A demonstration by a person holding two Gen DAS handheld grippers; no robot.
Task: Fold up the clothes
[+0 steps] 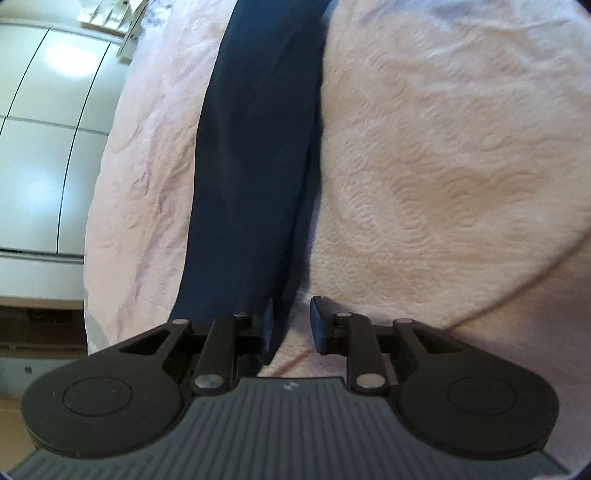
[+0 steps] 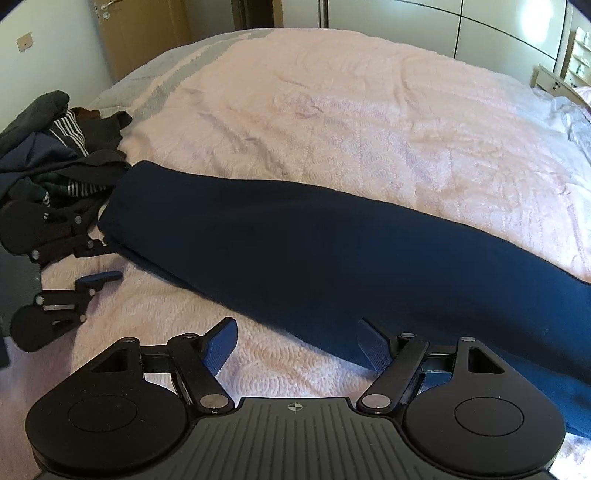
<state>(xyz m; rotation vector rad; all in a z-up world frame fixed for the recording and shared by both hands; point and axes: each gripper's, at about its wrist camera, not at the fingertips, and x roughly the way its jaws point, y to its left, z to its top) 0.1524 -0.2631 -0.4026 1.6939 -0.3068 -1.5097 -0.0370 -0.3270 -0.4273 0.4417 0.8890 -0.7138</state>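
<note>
The left gripper (image 1: 291, 325) has the end of the blue pants (image 2: 314, 251) between its fingers, not squeezing. The right gripper (image 2: 295, 347) is wide open, holding nothing.

pink quilted bedspread (image 2: 332, 110) – glossy white wardrobe (image 1: 44, 129), wooden door (image 2: 147, 33) behind

Soft, even room light here, with white glare on the wardrobe doors (image 1: 66, 62). Left view's smeared by motion blur. Fisheye bends every edge.

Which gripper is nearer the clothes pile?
Left. The left gripper sits right beside the clothes pile, at the navy garment's end. The right gripper is farther along it.
</note>
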